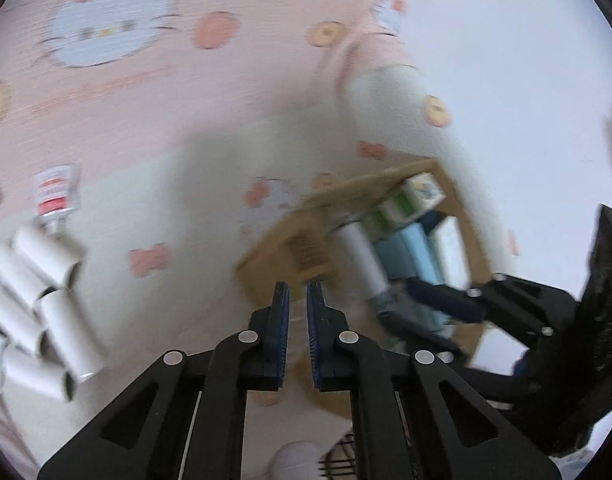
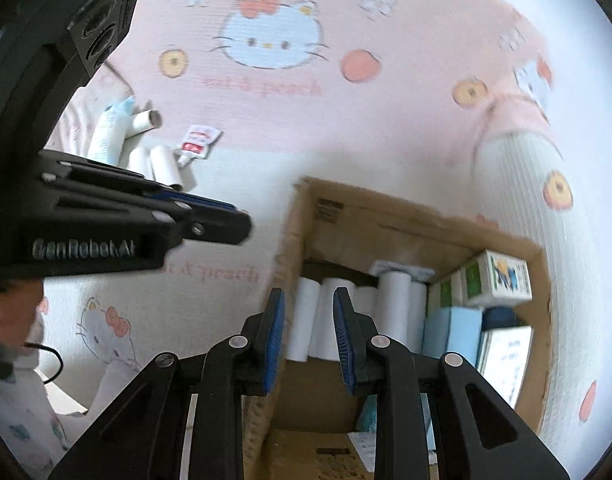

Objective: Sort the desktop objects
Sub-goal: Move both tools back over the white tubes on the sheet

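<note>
Motion blur smeared most of the left wrist view, so labels on the cartons in the cardboard box [image 1: 386, 200] were unreadable, and the box's near corner hid behind gripper arms. The left gripper [image 1: 297, 286] had its pads nearly pressed together with nothing between them; the right gripper [image 2: 308, 294] stood at its narrowest over the box, a visible gap between the pads, empty. The surface was a pink-and-white cartoon-cat blanket [image 2: 266, 80]. Loose white paper tubes [image 1: 42, 304] lay piled well apart from the box, with a small red-and-white sachet [image 2: 198, 140] near them. Inside the box, upright white rolls [image 2: 394, 300] stood beside blue packs [image 2: 454, 332], leaving open floor along its near wall.
</note>
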### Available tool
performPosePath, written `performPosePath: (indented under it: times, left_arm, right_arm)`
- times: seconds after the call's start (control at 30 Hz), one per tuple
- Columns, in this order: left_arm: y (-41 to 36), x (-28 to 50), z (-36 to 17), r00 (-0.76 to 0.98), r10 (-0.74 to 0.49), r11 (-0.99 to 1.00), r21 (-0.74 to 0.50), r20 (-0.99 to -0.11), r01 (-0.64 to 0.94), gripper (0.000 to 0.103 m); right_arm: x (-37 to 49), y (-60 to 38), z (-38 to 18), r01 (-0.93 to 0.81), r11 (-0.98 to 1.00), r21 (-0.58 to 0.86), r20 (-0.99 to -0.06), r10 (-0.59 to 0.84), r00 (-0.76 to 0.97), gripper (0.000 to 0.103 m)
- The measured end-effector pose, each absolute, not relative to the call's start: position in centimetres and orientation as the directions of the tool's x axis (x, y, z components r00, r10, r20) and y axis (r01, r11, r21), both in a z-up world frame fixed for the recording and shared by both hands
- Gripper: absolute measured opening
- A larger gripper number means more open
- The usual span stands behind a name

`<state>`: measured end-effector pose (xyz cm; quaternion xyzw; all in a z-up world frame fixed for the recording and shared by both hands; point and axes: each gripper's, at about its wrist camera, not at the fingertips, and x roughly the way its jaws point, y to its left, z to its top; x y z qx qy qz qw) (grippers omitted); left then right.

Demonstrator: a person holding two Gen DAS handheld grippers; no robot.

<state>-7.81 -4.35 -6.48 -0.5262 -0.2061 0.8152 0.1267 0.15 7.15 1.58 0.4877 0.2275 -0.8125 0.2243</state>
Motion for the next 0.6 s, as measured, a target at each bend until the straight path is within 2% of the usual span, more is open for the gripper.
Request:
performPosePath:
  times: [0.37, 0.6]
  left_arm:
    - [-8.9, -3.7, -10.5, -0.414, 0.178, -0.954, -0.259, -0.893, 0.149, 0.01]
    - [-13.4, 0.3, -12.8, -0.5, 0.111, -0.948, -0.243, -0.859, 0.207, 0.01]
  right_arm:
    - [1.1, 1.5, -1.7, 0.628, -0.757, -0.179, -0.828, -0.229, -0.512, 0.021]
    - [3.7, -2.2, -4.8, 0.739, -0.666, -0.101, -0.82, -0.365, -0.44, 0.021]
